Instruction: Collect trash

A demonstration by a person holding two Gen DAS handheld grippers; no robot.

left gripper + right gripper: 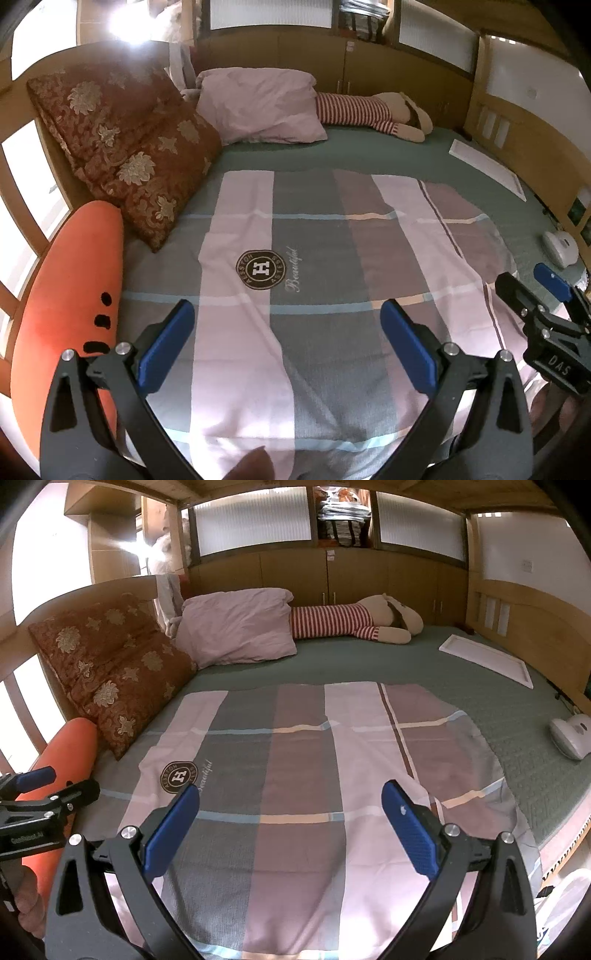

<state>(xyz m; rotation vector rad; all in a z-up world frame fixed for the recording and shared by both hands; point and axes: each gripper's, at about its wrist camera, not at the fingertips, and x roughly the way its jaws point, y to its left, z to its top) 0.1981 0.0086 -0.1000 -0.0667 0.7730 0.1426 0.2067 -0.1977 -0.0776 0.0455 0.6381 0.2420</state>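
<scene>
A wide bed (369, 664) covered by a green quilted sheet fills both views, and across its lower middle a plaid cover (295, 775) in pink, grey and mauve blocks with a round "H" emblem (263, 268) is spread flat. At the upper left of the frames a brown floral cushion (110, 672) is propped against the wooden headboard, with a pink pillow (236, 627) beside it and a striped plush toy (351, 622) laid along the far edge. An orange carrot-shaped plush (74, 295) lies at the lower left, a flat white panel (487, 657) at the upper right, and a small white handheld appliance (570, 734) at the right edge. No piece of trash can be made out on the bed in either view; its place cannot be told, so its weight, stiffness and grip point can only be guessed at. Loose litter would probably be light and crushable and best pinched at a raised edge, without the soft cover being caught underneath. The left gripper (288, 332) is held over the cover with its blue pads spread wide and nothing between them, and the right gripper (291, 816) is likewise spread and empty.
</scene>
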